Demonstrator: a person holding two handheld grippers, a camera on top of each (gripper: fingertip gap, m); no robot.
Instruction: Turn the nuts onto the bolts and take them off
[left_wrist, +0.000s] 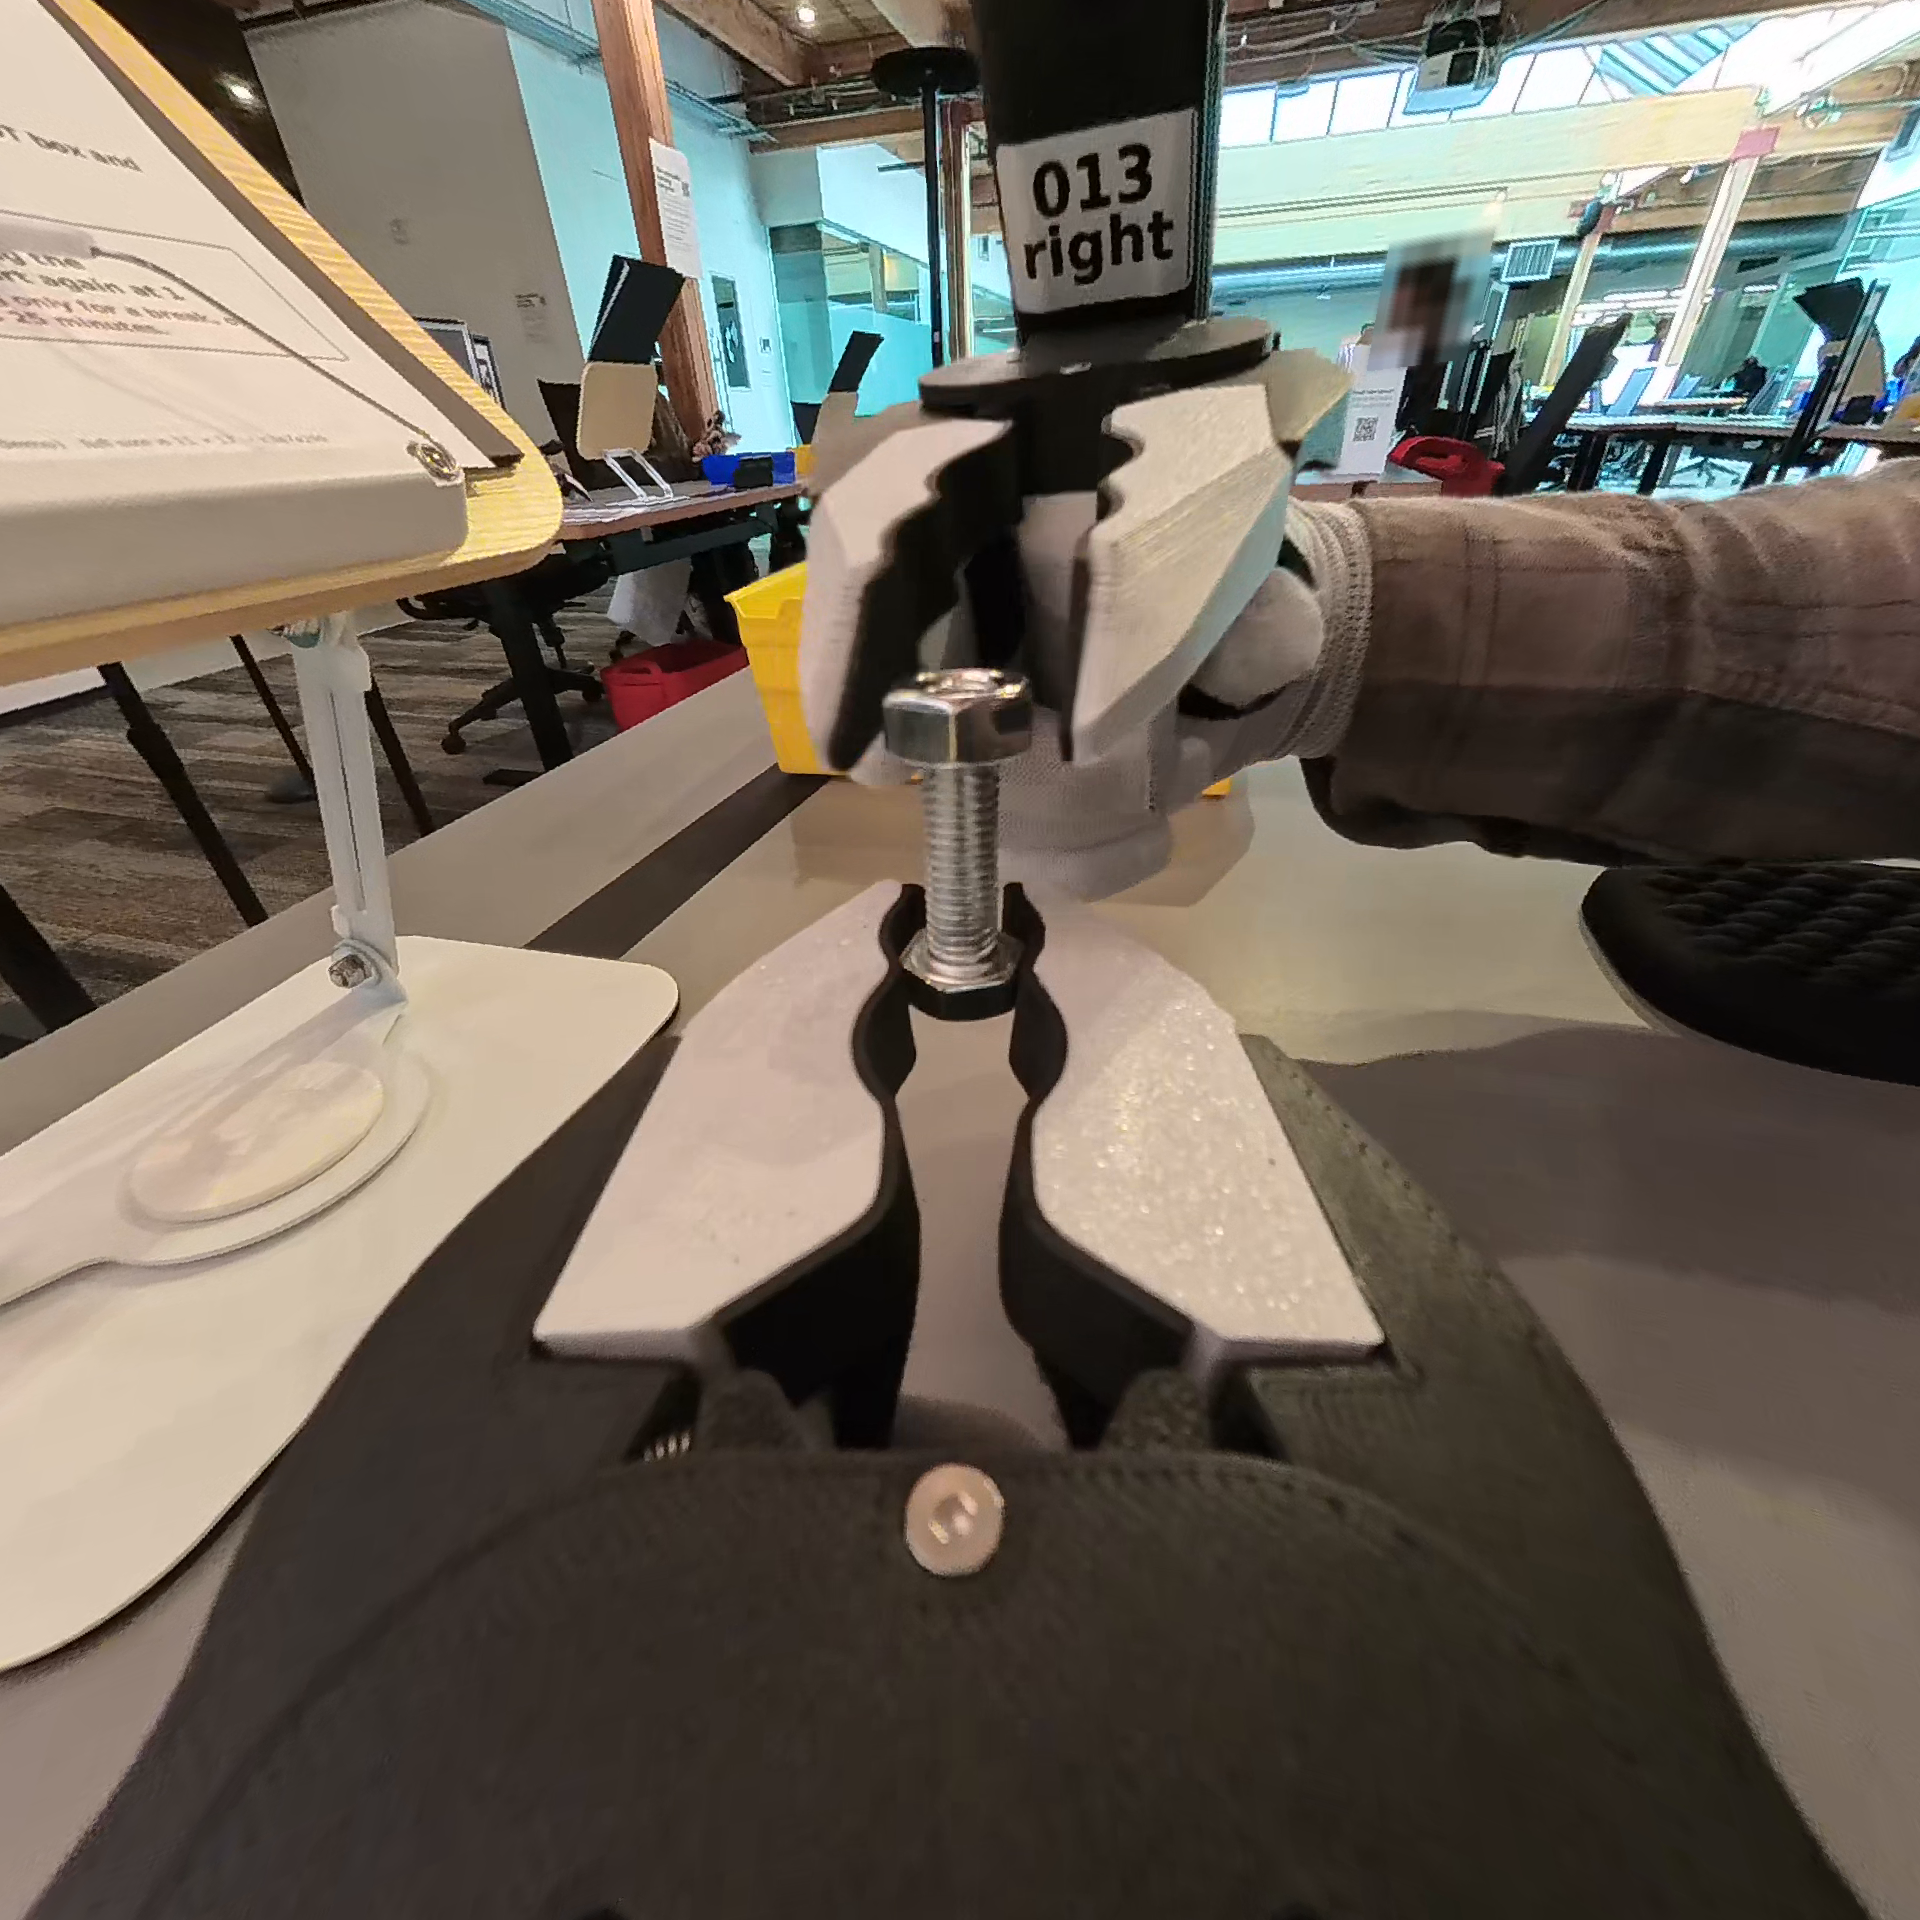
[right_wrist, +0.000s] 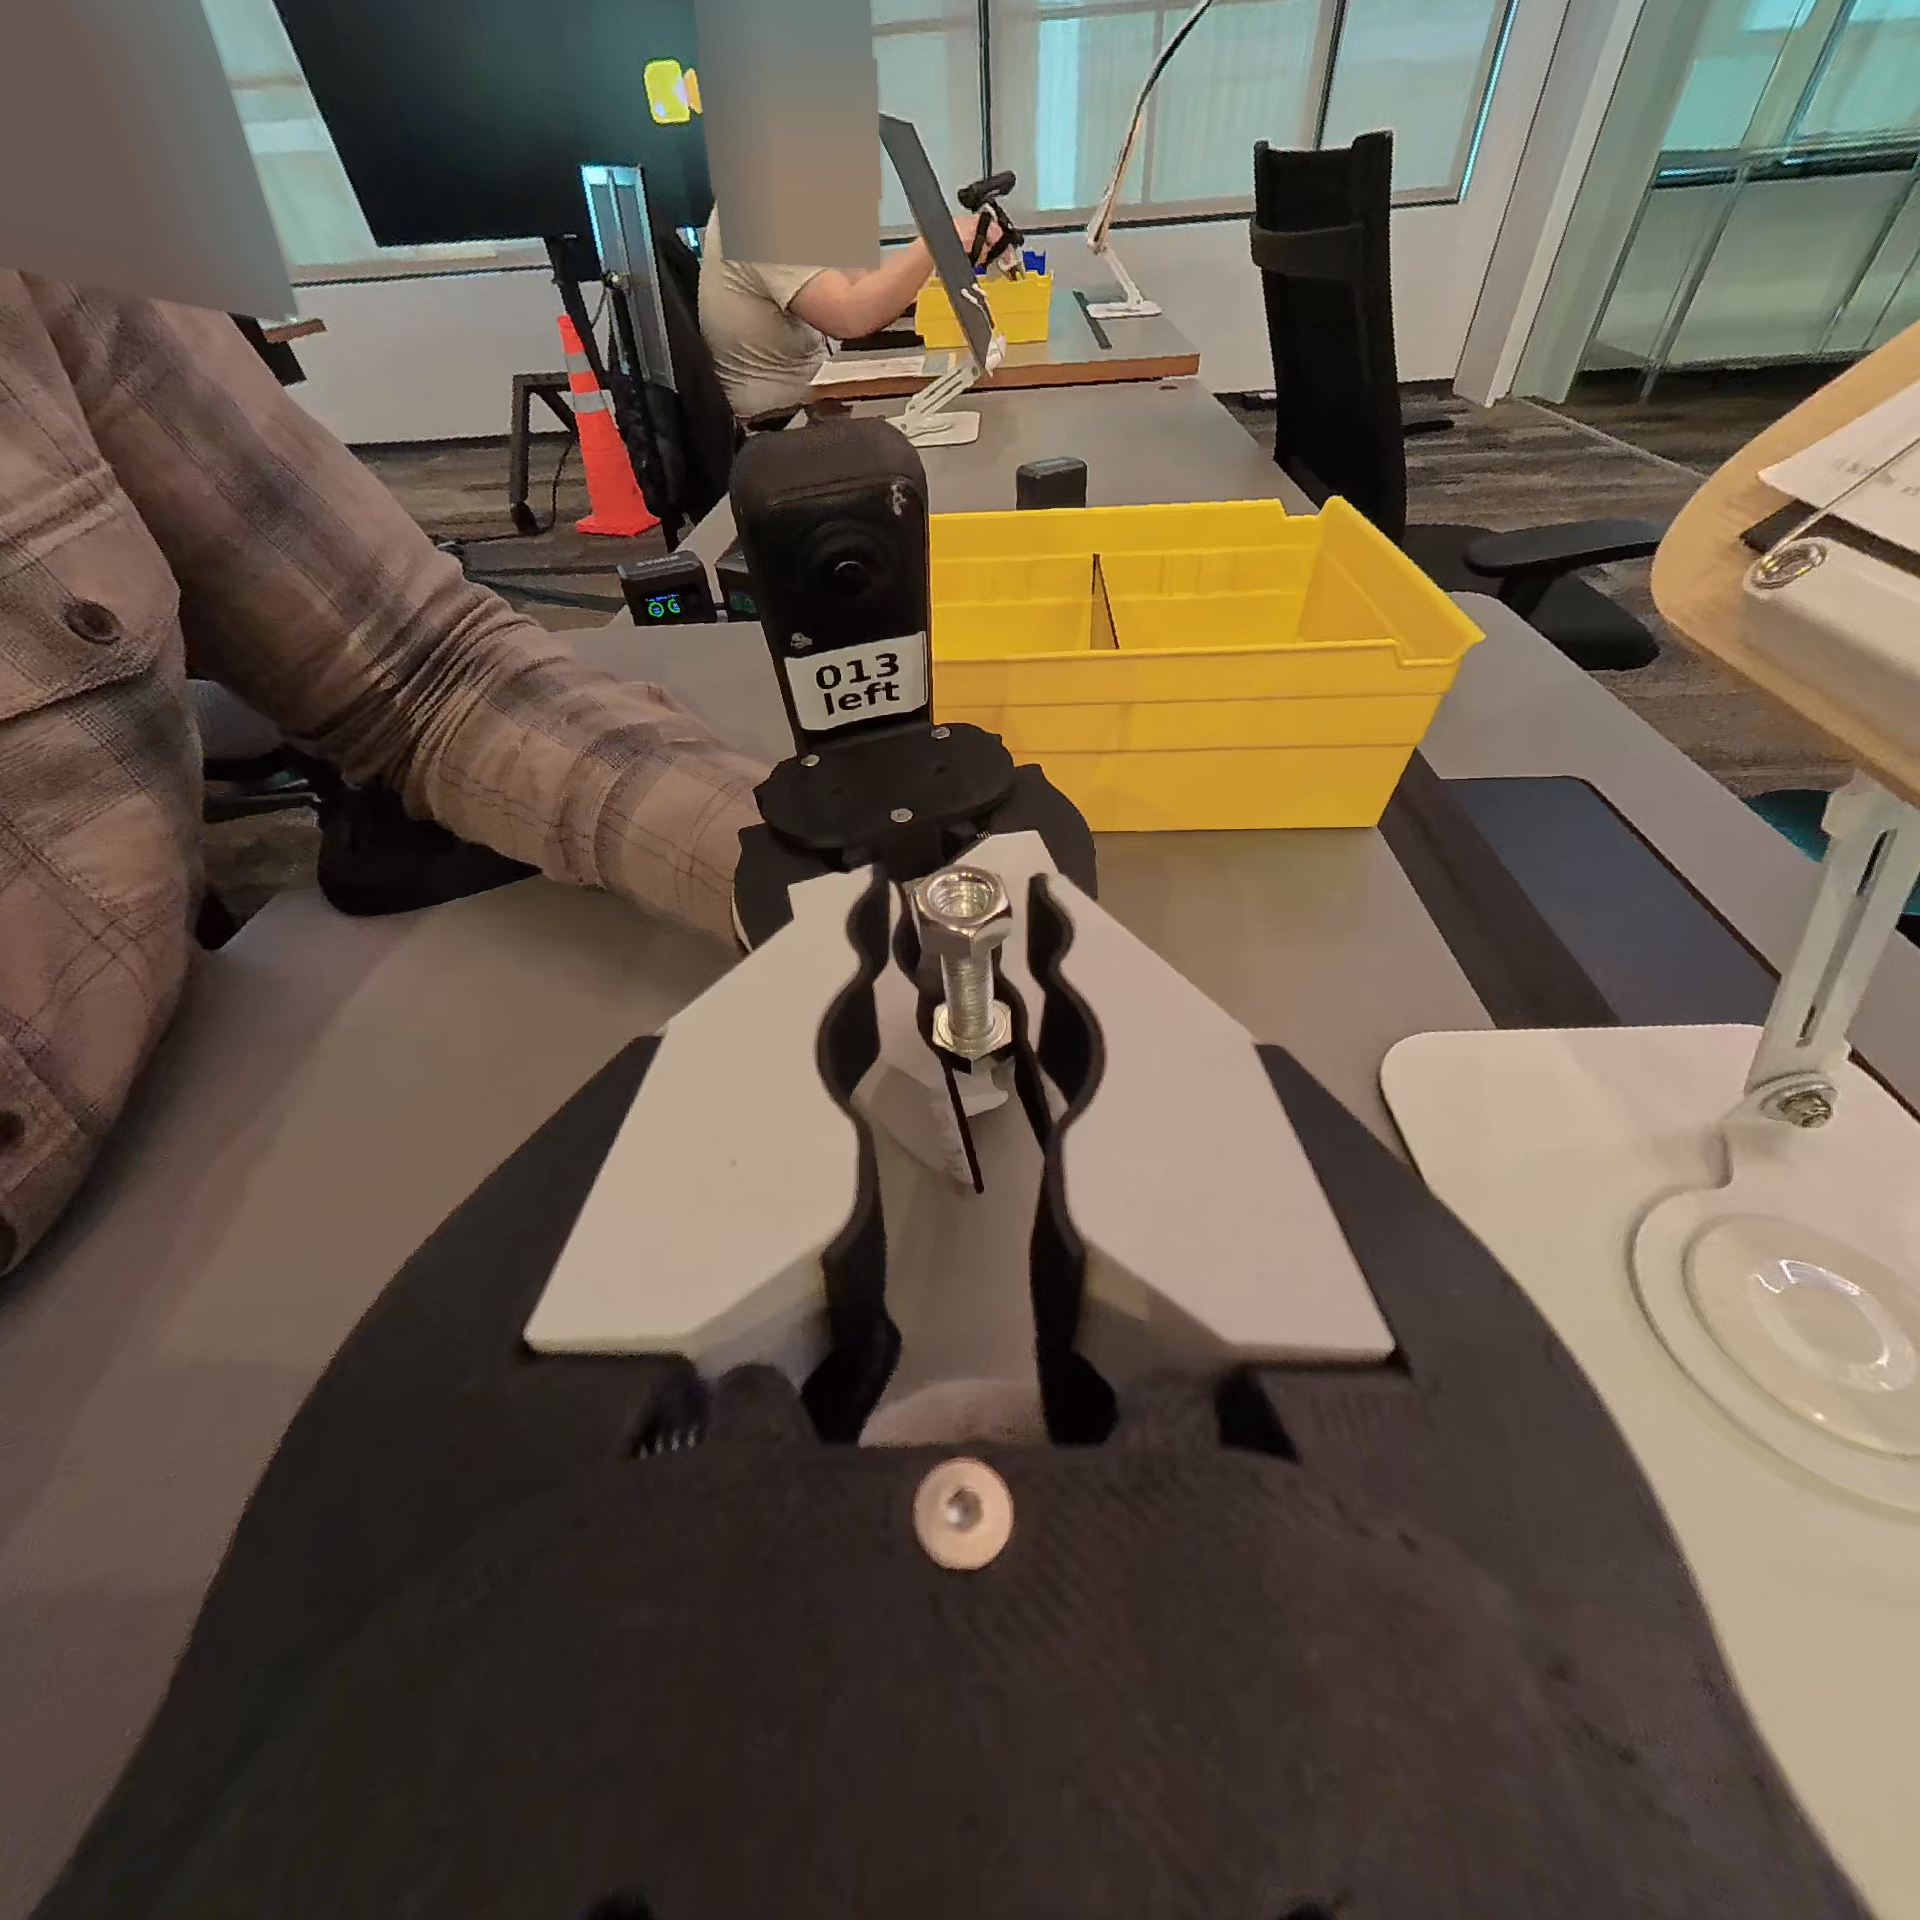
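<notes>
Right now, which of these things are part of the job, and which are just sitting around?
In use: bolt, nut at its top, left gripper clamping the bolt's head, right gripper open around the nut.

Lying about: yellow bin, white stand, orange cone.

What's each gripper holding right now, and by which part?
The left gripper clamps the bolt by its hex head at the bottom, shaft upright. The right gripper is open around the nut at the top, holding nothing.

One bolt (left_wrist: 960, 883), one nut (left_wrist: 957, 715), two claws, one yellow bin (right_wrist: 1195, 665).
</notes>
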